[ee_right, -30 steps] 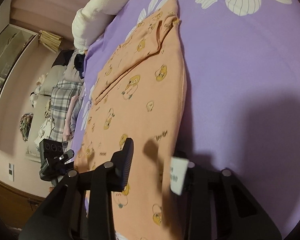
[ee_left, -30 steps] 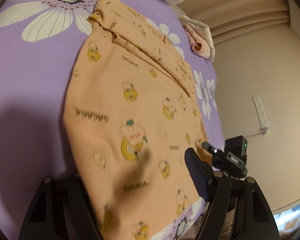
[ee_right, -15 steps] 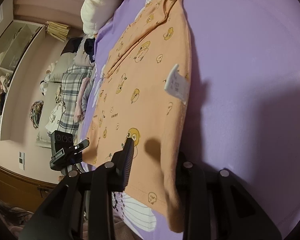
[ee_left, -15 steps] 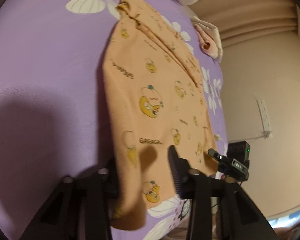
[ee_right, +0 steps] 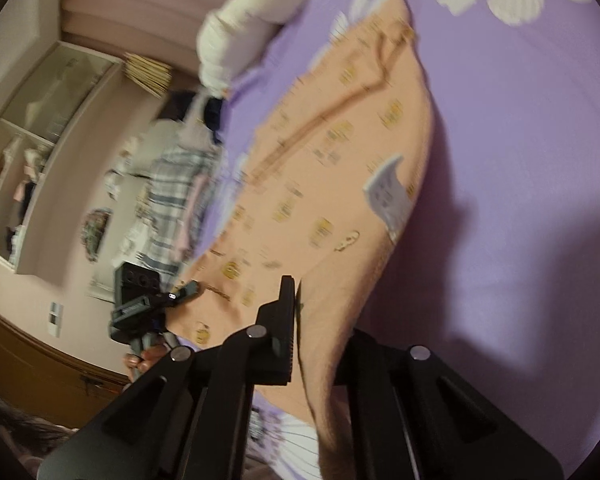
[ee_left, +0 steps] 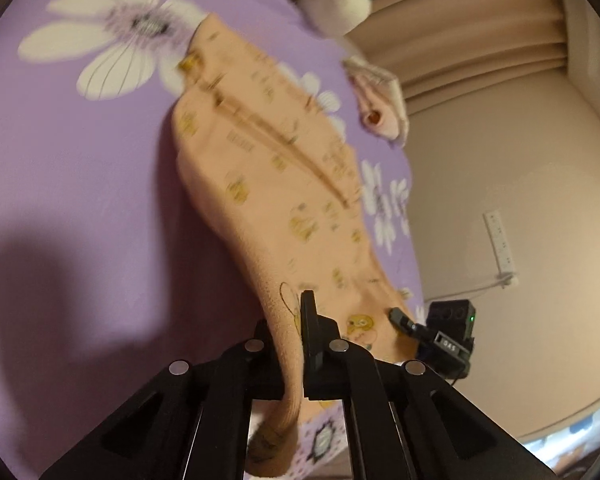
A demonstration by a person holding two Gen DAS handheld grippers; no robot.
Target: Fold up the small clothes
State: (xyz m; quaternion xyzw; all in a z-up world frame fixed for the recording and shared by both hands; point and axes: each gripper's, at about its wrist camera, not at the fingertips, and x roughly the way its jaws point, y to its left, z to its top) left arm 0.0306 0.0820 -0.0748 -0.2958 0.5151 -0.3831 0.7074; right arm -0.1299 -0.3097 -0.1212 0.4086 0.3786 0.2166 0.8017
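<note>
Orange printed top (ee_left: 268, 184): on purple floral bedsheet (ee_left: 80, 184), hem at six o'clock. My left claw (ee_left: 296, 344) and right claw (ee_right: 316, 332) now clenched on hem corners, previously released; fold can begin.

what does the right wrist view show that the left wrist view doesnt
Only the right wrist view: a white care label on the orange garment, a plaid cloth pile, wall shelves, and the right gripper shut on the garment's hem.

Only the left wrist view: a wall power strip, a pink cloth, and the left gripper shut on the hem.

Both: the orange garment, the purple flowered bedspread, a cream pillow.
</note>
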